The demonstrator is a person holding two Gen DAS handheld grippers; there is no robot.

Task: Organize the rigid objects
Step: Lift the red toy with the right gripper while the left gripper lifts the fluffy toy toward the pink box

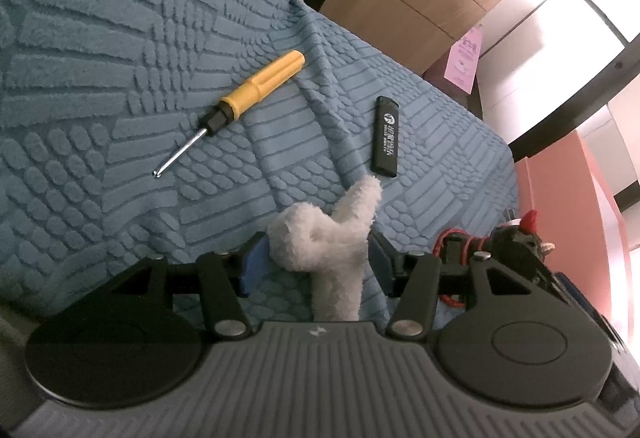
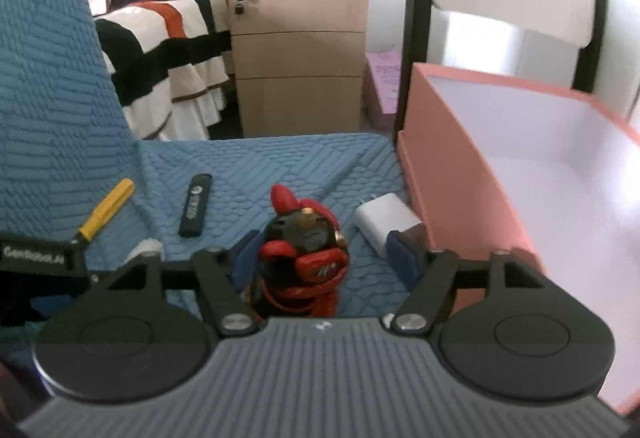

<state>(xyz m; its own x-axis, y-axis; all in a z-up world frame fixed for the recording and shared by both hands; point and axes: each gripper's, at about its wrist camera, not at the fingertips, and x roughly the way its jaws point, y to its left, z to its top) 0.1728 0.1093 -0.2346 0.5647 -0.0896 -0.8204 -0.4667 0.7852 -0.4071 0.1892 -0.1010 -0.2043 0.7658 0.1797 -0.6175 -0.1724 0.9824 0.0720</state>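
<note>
Blue textured bedspread (image 1: 120, 38): bears all loose items.
Left gripper (image 1: 316, 262): jaws spread; fluffy white plush piece (image 1: 320, 238) stands between them, left pad touching it, right pad clear.
Right gripper (image 2: 324, 254): jaws spread around red-and-black figurine (image 2: 304, 238); left pad just beside it, right pad apart.
Yellow-handled screwdriver (image 1: 240, 98): flat on spread, apart from black lighter (image 1: 385, 136).
White charger block (image 2: 382, 222): beside pink open box (image 2: 440, 174).
</note>
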